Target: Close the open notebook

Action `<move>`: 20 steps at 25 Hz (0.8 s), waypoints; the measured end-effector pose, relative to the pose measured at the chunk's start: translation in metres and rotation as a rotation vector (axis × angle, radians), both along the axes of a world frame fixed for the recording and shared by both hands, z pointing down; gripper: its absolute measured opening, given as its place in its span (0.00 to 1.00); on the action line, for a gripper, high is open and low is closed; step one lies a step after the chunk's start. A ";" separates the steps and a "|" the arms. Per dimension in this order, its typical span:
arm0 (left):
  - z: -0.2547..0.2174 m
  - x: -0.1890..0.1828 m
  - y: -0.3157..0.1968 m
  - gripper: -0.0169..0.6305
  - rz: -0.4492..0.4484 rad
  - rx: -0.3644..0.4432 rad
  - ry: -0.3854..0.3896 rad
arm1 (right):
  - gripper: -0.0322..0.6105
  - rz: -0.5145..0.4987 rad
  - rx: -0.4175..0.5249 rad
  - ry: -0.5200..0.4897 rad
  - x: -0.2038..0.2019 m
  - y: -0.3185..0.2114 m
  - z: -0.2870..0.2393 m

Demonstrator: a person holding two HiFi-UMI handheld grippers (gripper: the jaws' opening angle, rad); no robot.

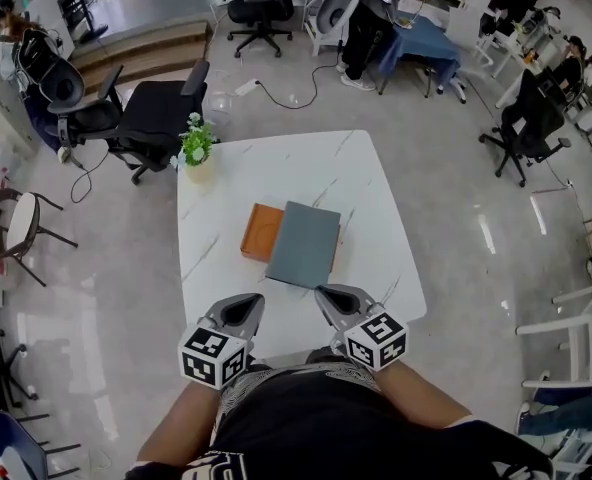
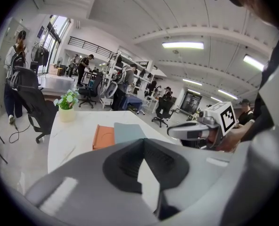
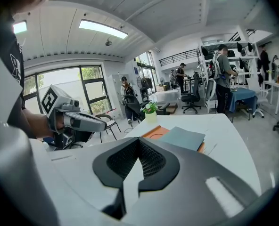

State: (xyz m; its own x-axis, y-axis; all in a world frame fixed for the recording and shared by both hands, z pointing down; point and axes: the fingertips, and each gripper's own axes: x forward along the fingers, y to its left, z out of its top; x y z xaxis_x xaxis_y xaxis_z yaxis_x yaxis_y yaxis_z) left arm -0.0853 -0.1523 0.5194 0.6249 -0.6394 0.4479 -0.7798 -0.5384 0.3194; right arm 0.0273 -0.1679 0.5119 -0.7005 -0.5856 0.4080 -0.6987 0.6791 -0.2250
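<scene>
**Head view:** A person stands at the near edge of a white, marble-look table (image 1: 276,168). The left gripper (image 1: 244,308) and right gripper (image 1: 338,298) are held low by the body, well short of the notebook (image 1: 304,243). The notebook lies mid-table, its grey-blue cover over an orange panel (image 1: 260,231) that shows along its left side. How far open it is cannot be told from above. 1 potted plant (image 1: 196,146) stands at the far left corner, and an office chair (image 1: 156,108) sits beyond on a polished floor.

**Left gripper view:** The left gripper (image 2: 143,142) has its jaws drawn together at the tips with nothing between them. Ahead lie the notebook (image 2: 127,132) and the plant (image 2: 66,107).

**Right gripper view:** The right gripper (image 3: 138,142) is likewise pinched together and empty. The notebook (image 3: 182,136) is ahead of it on the table (image 3: 233,140), under strip lights in a busy open-plan workroom.

To close it well, 1 gripper should probably pin the book, since the slick top may let it slide. The other can catch the free cover edge and swing it over slowly.
</scene>
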 end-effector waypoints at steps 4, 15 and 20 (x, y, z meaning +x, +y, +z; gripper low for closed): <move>0.001 -0.003 -0.001 0.12 -0.005 -0.002 0.000 | 0.05 -0.003 0.000 0.001 -0.002 -0.001 0.000; 0.002 0.000 -0.002 0.12 0.002 -0.005 -0.003 | 0.05 -0.006 -0.008 0.007 0.000 -0.003 0.002; 0.004 -0.001 -0.003 0.12 0.002 -0.010 -0.004 | 0.05 -0.008 -0.018 0.007 0.000 -0.003 0.005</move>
